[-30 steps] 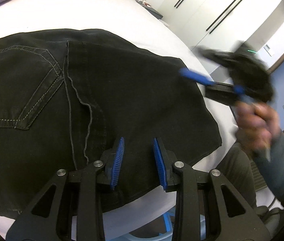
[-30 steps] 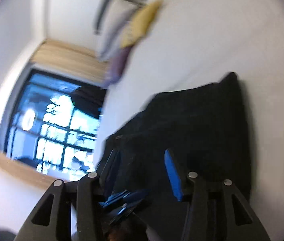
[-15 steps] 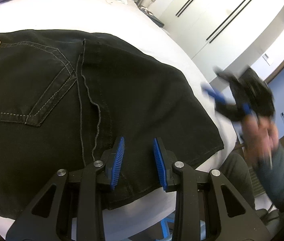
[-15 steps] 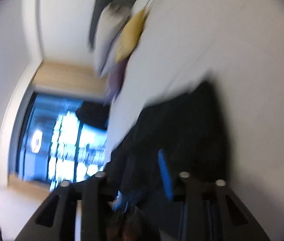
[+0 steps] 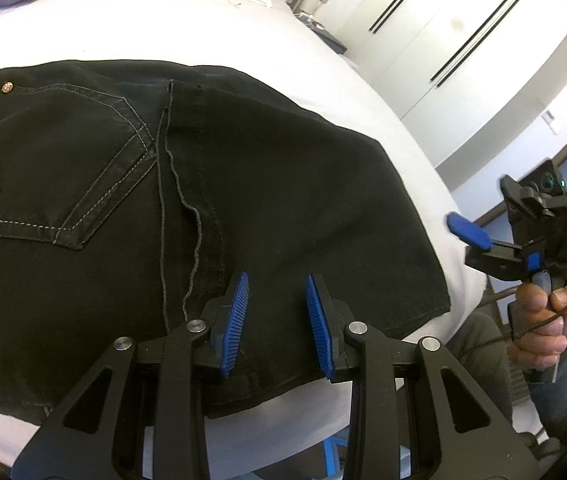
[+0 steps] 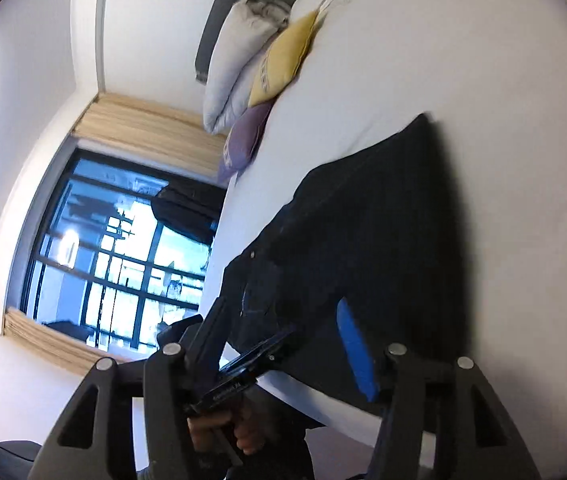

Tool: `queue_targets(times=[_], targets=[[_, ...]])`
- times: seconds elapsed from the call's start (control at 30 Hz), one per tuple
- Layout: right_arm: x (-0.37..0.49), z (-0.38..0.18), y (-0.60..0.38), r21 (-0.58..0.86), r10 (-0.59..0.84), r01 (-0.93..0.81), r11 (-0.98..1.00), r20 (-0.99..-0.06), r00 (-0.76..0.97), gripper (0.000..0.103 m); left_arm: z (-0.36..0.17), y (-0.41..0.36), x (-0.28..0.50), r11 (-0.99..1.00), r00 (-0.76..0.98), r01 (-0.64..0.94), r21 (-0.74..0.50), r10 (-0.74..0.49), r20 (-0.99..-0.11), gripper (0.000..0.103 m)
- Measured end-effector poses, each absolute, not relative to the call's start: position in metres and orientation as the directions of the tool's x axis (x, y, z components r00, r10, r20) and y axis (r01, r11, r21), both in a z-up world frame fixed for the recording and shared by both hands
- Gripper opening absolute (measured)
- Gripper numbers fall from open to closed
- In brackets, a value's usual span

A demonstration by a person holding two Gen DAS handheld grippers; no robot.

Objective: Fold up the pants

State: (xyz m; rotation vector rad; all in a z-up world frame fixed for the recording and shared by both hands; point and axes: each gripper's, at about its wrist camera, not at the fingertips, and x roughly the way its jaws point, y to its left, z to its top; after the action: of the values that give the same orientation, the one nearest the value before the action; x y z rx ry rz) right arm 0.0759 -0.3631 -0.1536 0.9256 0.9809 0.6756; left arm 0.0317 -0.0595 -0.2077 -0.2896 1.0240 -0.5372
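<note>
**Two wrist views, one bed**

Left wrist camera sits close above the pants [image 5: 243,200], facing across the bed [image 5: 203,28] toward the right gripper [image 5: 495,240]. Right wrist camera, rolled sideways, looks back over the same pants [image 6: 383,240] toward the pillows [image 6: 243,68].

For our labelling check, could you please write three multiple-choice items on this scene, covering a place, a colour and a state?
1. Where do the pants lie?
A. on the white bed
B. on a chair
C. on the floor

2. What colour is the cushion between the white pillow and the purple cushion?
A. red
B. yellow
C. green

3. How is the left tool?
A. shut on the pants
B. shut on a pillow
C. open, holding nothing

Answers: 1 A, white sheet shows around the pants; 2 B, seen in the right wrist view; 3 C, its blue pads stand apart above the fabric.
</note>
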Motion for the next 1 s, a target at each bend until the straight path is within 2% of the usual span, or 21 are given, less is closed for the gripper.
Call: queue_targets(times=[0.07,0.1,0.13,0.2,0.27,0.3,0.33,0.4,0.57,0.67,0.7,0.73,0.8,0.9,0.97,1.0], targets=[[0.070,-0.179,-0.362,0.872,0.815,-0.020,0.489,-0.448,0.369,0.058,-0.205,-0.063,0.031,0.848,0.410,0.282,-0.450,-0.530,-0.742,0.029],[0.070,-0.193,-0.358,0.851,0.795,0.019,0.525,-0.498,0.345,0.040,-0.204,-0.065,0.031,0.852,0.412,0.278,-0.443,-0.523,-0.747,0.029],[0.069,-0.207,-0.361,0.829,0.770,0.035,0.559,-0.534,0.350,0.013,-0.206,-0.067,0.032,0.855,0.412,0.275,-0.440,-0.518,-0.750,0.029],[0.069,-0.221,-0.376,0.825,0.754,0.088,0.558,-0.548,0.362,0.001,-0.202,-0.068,0.032,0.861,0.411,0.272,-0.430,-0.508,-0.757,0.029],[0.072,-0.220,-0.391,0.820,0.731,0.158,0.550,-0.564,0.383,0.003,-0.200,-0.071,0.033,0.867,0.408,0.267,-0.420,-0.496,-0.766,0.029],[0.070,-0.207,-0.399,0.796,0.696,0.152,0.586,-0.591,0.407,0.012,-0.199,-0.072,0.033,0.871,0.407,0.264,-0.413,-0.489,-0.771,0.029],[0.075,-0.190,-0.401,0.774,0.667,0.123,0.621,-0.604,0.437,0.033,-0.197,-0.073,0.033,0.875,0.407,0.261,-0.407,-0.482,-0.776,0.030],[0.085,-0.165,-0.400,0.782,0.671,0.064,0.620,-0.571,0.472,0.053,-0.194,-0.075,0.033,0.888,0.413,0.253,-0.385,-0.459,-0.787,0.030],[0.141,-0.148,-0.340,0.808,0.757,-0.069,0.585,-0.514,0.403,0.055,-0.190,-0.076,0.035,0.898,0.417,0.235,-0.373,-0.439,-0.796,0.030],[0.161,-0.174,-0.314,0.792,0.750,-0.020,0.610,-0.569,0.336,0.055,-0.188,-0.077,0.036,0.903,0.421,0.230,-0.362,-0.428,-0.800,0.030],[0.166,-0.187,-0.309,0.777,0.739,0.003,0.629,-0.599,0.309,0.051,-0.188,-0.077,0.036,0.904,0.423,0.228,-0.361,-0.426,-0.800,0.030],[0.162,-0.200,-0.309,0.745,0.708,0.015,0.667,-0.640,0.298,0.032,-0.187,-0.077,0.036,0.905,0.424,0.226,-0.361,-0.425,-0.799,0.030],[0.162,-0.205,-0.314,0.706,0.661,0.041,0.707,-0.680,0.316,0.015,-0.184,-0.076,0.034,0.911,0.433,0.223,-0.348,-0.412,-0.802,0.030],[0.148,-0.185,-0.345,0.588,0.479,0.143,0.796,-0.757,0.444,0.016,-0.177,-0.071,0.031,0.930,0.454,0.201,-0.308,-0.367,-0.812,0.030],[0.137,-0.170,-0.349,0.539,0.407,0.162,0.826,-0.771,0.490,0.028,-0.173,-0.062,0.029,0.954,0.470,0.162,-0.251,-0.298,-0.830,0.030],[0.131,-0.159,-0.347,0.533,0.390,0.157,0.831,-0.761,0.518,0.044,-0.169,-0.056,0.027,0.964,0.483,0.139,-0.227,-0.267,-0.834,0.030]])
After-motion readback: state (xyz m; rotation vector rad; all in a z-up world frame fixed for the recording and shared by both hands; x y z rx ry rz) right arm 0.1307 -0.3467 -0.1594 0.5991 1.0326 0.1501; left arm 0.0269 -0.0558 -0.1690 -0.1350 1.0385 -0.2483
